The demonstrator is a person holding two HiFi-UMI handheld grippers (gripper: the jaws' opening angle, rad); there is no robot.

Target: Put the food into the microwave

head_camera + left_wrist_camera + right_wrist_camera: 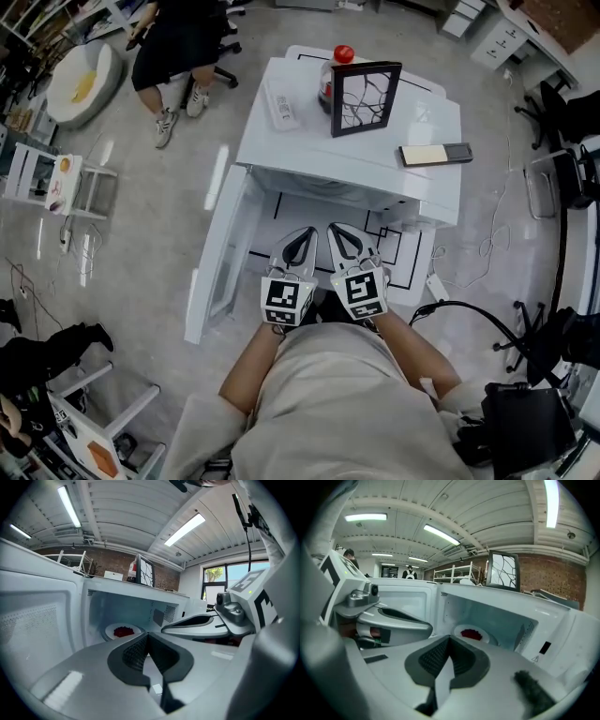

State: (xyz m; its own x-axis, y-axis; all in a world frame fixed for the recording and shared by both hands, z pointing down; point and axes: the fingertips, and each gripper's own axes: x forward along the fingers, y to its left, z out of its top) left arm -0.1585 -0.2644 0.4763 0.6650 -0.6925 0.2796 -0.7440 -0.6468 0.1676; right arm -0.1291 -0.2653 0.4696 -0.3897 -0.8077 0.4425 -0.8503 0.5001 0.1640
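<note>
Left gripper view shows the plate of red food (123, 631) resting inside the microwave (119, 607), left of centre. The left hand-held gripper (147, 654) and right hand-held gripper (449, 654) are both pressed together and empty. The loading looks done, with only the open door (217, 255) left to shut.

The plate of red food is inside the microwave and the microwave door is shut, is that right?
Not quite. The microwave door stands open, swung out to the left in the head view. The plate of red food is inside the microwave, as both gripper views show.
</note>
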